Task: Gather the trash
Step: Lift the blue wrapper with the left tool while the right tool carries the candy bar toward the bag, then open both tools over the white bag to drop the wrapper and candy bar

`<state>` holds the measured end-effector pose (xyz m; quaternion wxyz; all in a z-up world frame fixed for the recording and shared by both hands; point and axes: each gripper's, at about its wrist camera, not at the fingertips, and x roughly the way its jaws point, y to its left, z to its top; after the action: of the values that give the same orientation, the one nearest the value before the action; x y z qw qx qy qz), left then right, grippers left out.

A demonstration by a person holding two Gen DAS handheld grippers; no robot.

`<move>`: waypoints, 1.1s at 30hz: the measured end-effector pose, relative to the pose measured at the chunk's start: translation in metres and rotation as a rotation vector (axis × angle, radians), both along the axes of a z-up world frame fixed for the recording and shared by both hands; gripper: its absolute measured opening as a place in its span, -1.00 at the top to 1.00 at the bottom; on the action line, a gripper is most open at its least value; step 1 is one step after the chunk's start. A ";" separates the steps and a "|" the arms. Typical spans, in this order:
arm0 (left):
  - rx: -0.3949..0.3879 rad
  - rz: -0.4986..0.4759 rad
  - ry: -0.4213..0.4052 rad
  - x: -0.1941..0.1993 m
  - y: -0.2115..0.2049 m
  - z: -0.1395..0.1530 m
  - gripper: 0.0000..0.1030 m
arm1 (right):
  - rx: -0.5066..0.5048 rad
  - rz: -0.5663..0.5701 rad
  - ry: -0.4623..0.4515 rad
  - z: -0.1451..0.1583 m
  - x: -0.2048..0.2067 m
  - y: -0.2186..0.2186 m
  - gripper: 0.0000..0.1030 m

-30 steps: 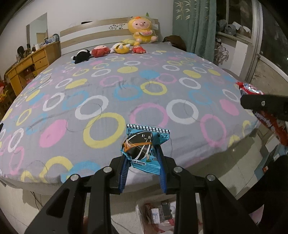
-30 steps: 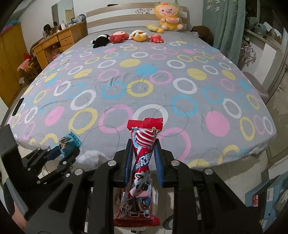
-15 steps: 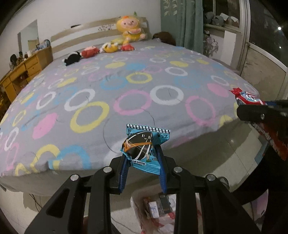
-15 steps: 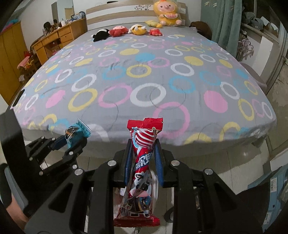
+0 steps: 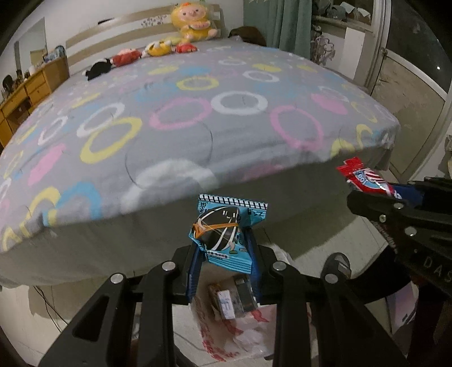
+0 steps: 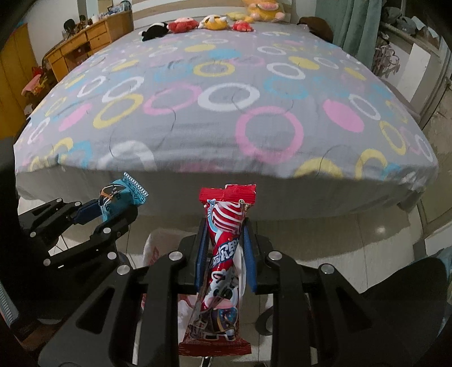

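My left gripper [image 5: 224,242] is shut on a blue snack packet [image 5: 226,228] with a dark cartoon figure, held in front of the bed's foot edge. It also shows in the right wrist view [image 6: 121,197]. My right gripper [image 6: 226,242] is shut on a long red snack wrapper [image 6: 224,254], which hangs down between the fingers. The red wrapper also shows in the left wrist view [image 5: 364,177]. A white and red plastic bag [image 5: 234,330] with trash in it lies on the floor below both grippers.
A large bed [image 5: 169,118] with a grey ring-patterned cover fills the view ahead. Plush toys [image 5: 195,25] line its headboard. A wooden dresser [image 5: 25,93] stands at the left, green curtains [image 5: 282,22] and a window at the right. Pale tiled floor [image 6: 367,234] lies below.
Both grippers have drawn back from over the bed and dropped lower, now in front of its foot edge above the floor. The bag below has come more into view. Both still hold their wrappers.
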<state>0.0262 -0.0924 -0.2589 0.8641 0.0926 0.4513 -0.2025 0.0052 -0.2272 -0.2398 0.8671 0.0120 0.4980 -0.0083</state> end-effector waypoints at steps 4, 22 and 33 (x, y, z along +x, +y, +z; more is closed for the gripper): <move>0.010 0.007 0.048 -0.002 -0.002 -0.018 0.44 | 0.003 0.006 0.024 -0.016 -0.001 0.001 0.56; 0.105 -0.019 0.201 -0.001 -0.004 -0.094 0.43 | 0.030 0.003 0.194 -0.101 0.000 0.001 0.56; 0.186 -0.079 0.303 -0.005 -0.014 -0.136 0.43 | 0.053 -0.002 0.295 -0.148 0.013 -0.001 0.55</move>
<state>0.0214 -0.1062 -0.3951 0.7654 0.1579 0.5891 -0.2053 0.0183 -0.2286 -0.3879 0.7840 0.0339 0.6199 0.0023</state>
